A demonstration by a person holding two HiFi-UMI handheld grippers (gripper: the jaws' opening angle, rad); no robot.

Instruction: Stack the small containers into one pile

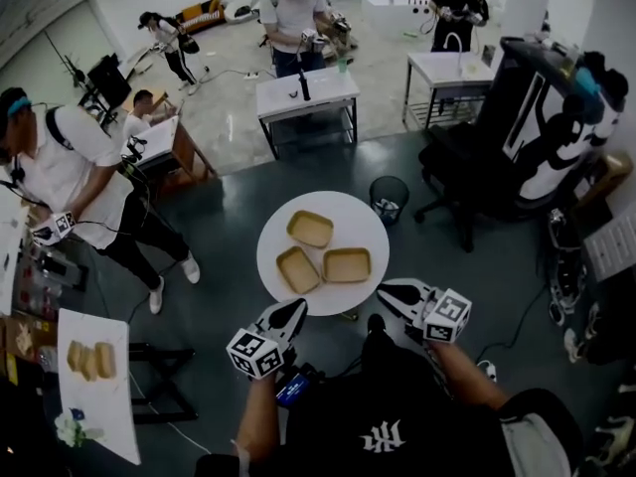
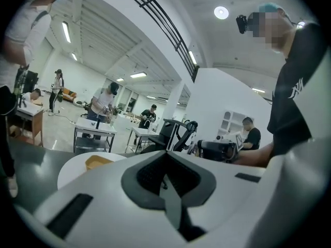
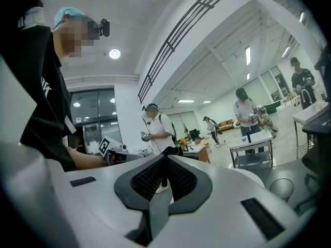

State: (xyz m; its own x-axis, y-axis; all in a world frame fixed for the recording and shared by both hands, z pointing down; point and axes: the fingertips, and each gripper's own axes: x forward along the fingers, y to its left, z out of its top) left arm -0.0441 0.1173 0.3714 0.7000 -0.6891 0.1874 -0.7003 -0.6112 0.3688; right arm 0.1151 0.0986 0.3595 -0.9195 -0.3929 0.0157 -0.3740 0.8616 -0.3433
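While all three containers lie apart, step in hand: the reach in. Nothing is nested yet, so I call this the very start of the pile.
How to do it well: part the jaws before they arrive, pinch one thin side wall from above, lift it clear of the other rims, then lower it square into a neighbour so it nests and doesn't perch. One gripper can steady the receiving container.
Left gripper [image 1: 296, 307]: at the near-left rim of the table, jaws pressed fully together, nothing between them, no hold on anything.
Right gripper [image 1: 386, 291]: at the near-right rim, jaws likewise closed tight and empty, touching no container.
Round table [image 1: 364, 225]: white top, directly ahead of both grippers, carrying only the three containers.
Near-left container [image 1: 297, 269]: tan, shallow, open side up, closest to the left gripper and the easiest first pick, I'd say.
Right container [image 1: 347, 264]: just beside the near-left one, not touching it as far as I can see; a good base for the stack.
Far container [image 1: 310, 229]: toward the back of the top, apart from the other two.
Waste bin [image 1: 389, 197]: dark, on the floor beyond the table.
Background: people at work tables, well away from the containers.
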